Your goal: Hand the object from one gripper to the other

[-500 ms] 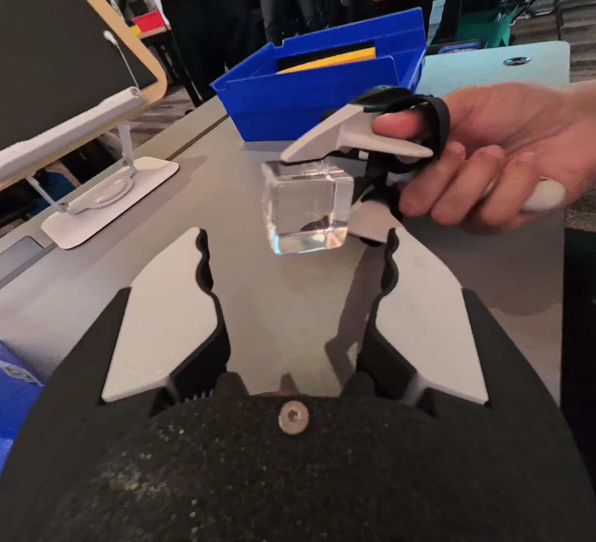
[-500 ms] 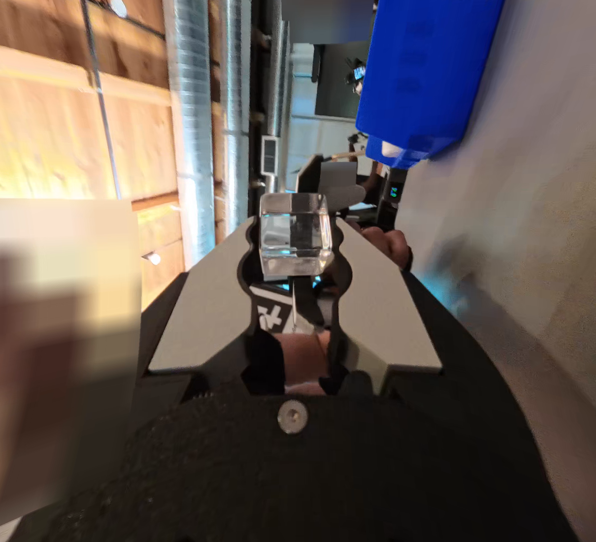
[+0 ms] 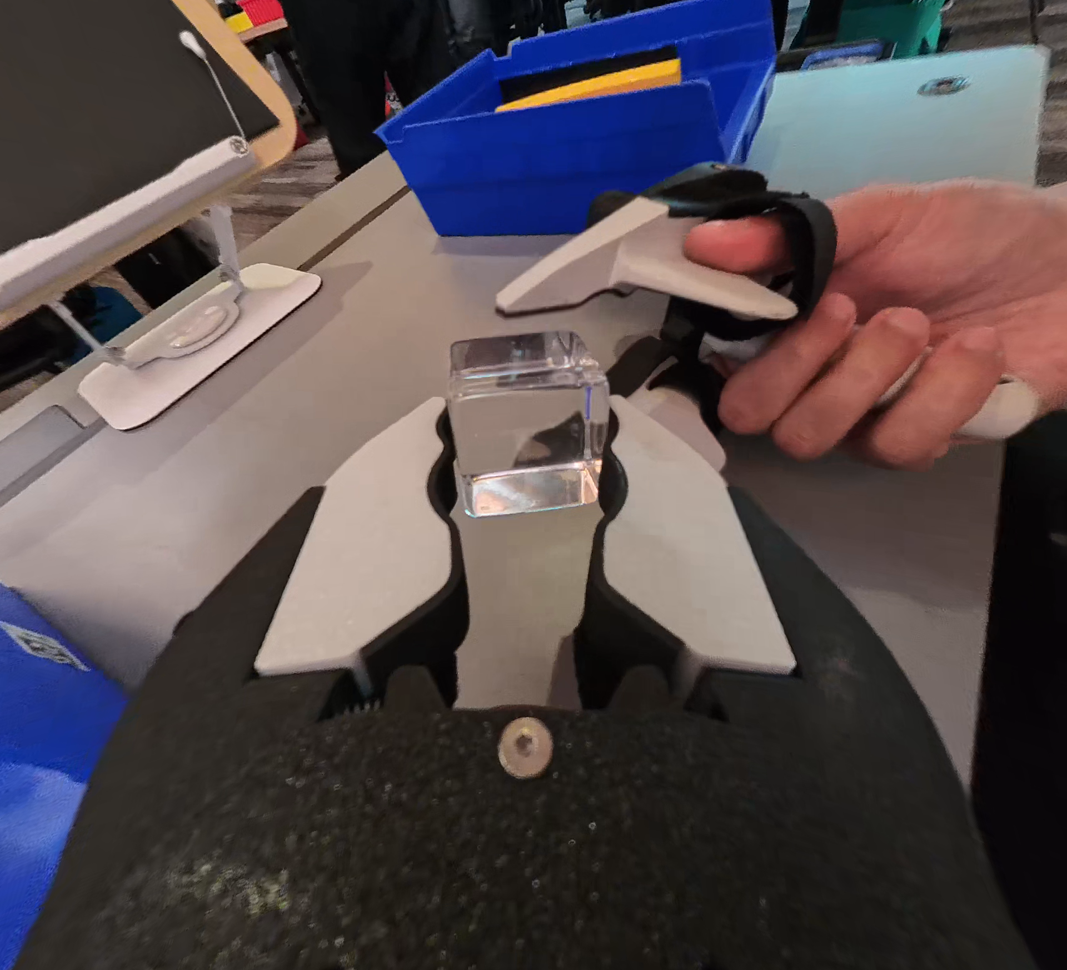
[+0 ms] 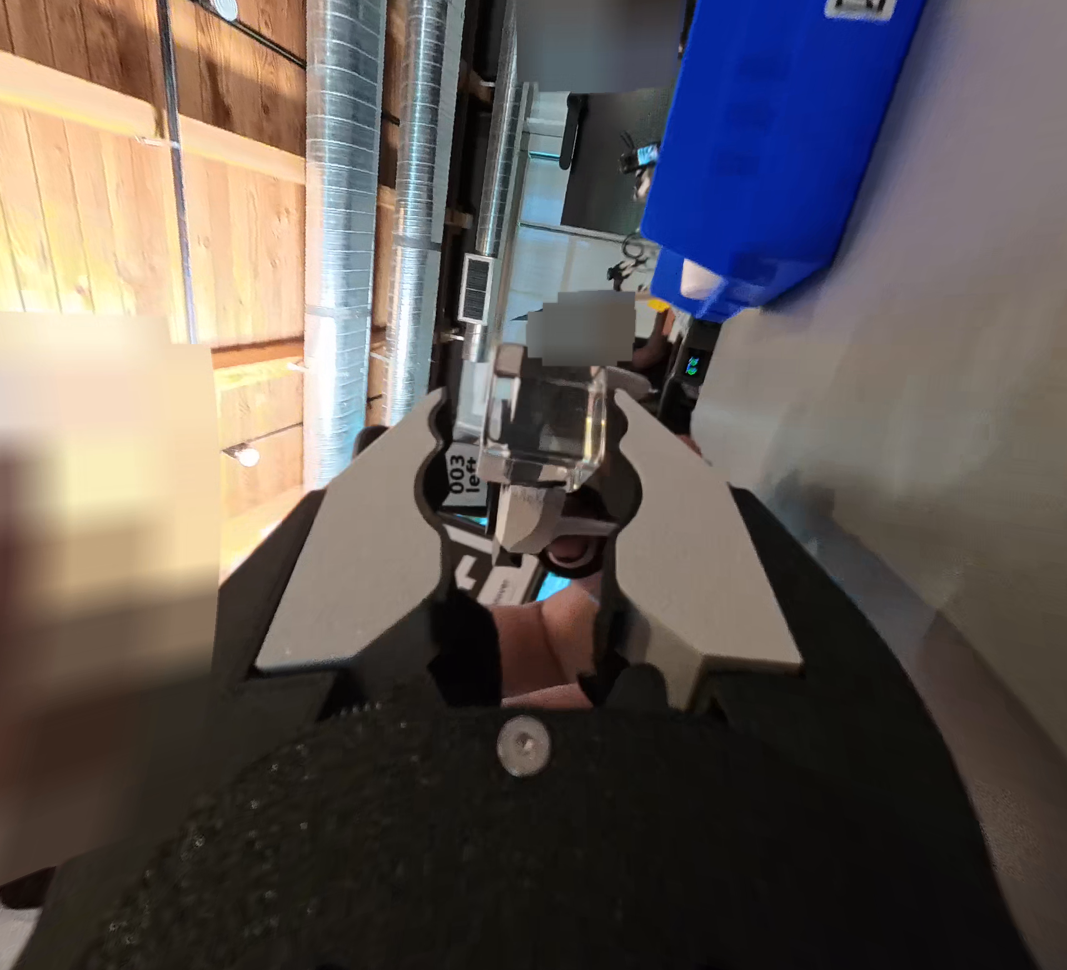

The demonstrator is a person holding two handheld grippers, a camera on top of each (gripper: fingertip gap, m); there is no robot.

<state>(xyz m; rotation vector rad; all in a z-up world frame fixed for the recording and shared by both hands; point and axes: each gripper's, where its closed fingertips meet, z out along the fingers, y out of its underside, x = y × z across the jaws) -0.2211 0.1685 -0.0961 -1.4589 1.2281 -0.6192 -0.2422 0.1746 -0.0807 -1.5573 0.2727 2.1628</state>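
The clear cube (image 3: pixel 528 422) sits clamped between the fingertips of the left gripper (image 3: pixel 526 440), held above the grey desk (image 3: pixel 346 341) with its side faces pressed against the notched inner edges of both fingers. The cube's top and front faces stand free of any contact.

Just beyond the cube and to its right, the right gripper (image 3: pixel 583 330) is spread: its upper finger (image 3: pixel 583 272) hangs above the cube's top edge with a gap of air between them, and its lower finger is mostly hidden behind the cube. A hand (image 3: pixel 901 330) holds that gripper from the right.

In the right wrist view the cube (image 4: pixel 543 422) lies between the tips of the right gripper (image 4: pixel 528 422), with space showing between its left face and the left finger; contact on the other side cannot be told.

Behind the cube, a blue bin (image 3: pixel 577 157) stands on the desk, its front wall well apart from the cube. Left of the cube, the white base of a tilted board stand (image 3: pixel 202 330) rests near the desk's edge. The desk surface between cube and bin is bare.
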